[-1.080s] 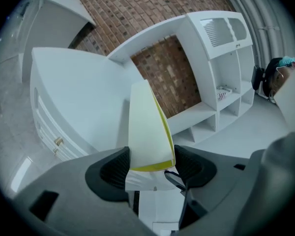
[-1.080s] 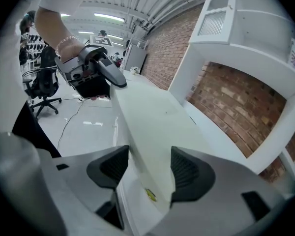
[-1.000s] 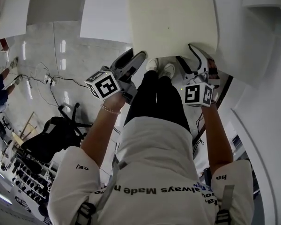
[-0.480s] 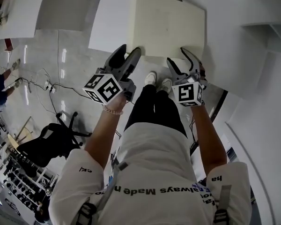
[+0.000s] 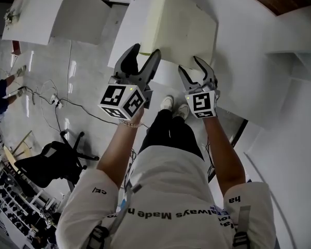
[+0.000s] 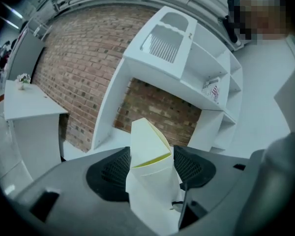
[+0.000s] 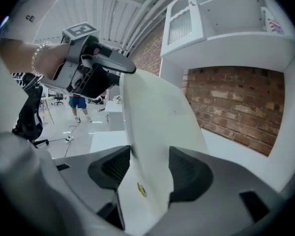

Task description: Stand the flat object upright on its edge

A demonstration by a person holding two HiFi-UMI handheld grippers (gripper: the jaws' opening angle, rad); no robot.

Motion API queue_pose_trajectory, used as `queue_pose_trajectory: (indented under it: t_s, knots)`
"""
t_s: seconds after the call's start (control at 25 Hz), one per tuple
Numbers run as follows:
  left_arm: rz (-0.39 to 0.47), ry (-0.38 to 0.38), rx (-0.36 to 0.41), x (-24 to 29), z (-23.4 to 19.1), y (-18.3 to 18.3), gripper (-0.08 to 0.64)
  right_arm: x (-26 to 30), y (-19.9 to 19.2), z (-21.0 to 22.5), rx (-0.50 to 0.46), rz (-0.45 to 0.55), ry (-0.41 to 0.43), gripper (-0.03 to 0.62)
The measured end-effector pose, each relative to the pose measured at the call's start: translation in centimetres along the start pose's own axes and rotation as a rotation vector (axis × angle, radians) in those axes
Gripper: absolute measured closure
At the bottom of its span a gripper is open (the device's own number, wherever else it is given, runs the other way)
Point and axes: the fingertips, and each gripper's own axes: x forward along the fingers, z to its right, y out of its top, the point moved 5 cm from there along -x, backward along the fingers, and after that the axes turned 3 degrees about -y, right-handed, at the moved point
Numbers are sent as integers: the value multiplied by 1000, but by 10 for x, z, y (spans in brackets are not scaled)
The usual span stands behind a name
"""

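Note:
A large cream flat panel (image 5: 184, 27) leans steeply, its near edge raised off the white table (image 5: 125, 32) and its far edge away from me. My left gripper (image 5: 140, 61) is shut on the panel's near left corner (image 6: 150, 146), both pads against it. My right gripper (image 5: 196, 69) clamps the near right edge (image 7: 157, 127); its jaws have just been closing with the panel between them, and the pads press on both faces. In the right gripper view the left gripper's body shows beyond the panel's top.
A white shelf unit (image 6: 187, 68) with a brick back stands behind the table. Another white table (image 5: 52, 12) is at the left. On the floor are a black office chair (image 5: 46, 165) and cables (image 5: 57, 102). A person (image 7: 78, 102) stands far off.
Both grippers have risen and moved forward with the panel's near edge. The panel has tipped from nearly flat to steeply tilted. The left gripper has rolled.

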Motion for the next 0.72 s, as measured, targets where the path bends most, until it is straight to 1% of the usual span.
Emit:
queue_pose_trajectory:
  t_s: [0.28, 0.52, 0.72]
  knots:
    - [30, 38, 163, 24, -11, 38, 281, 44, 20, 8, 96, 53, 28, 347]
    - [39, 53, 295, 48, -21, 67, 281, 83, 39, 16, 117, 95, 32, 352]
    - [48, 78, 390, 67, -33, 87, 281, 118, 54, 22, 153, 104, 46, 353]
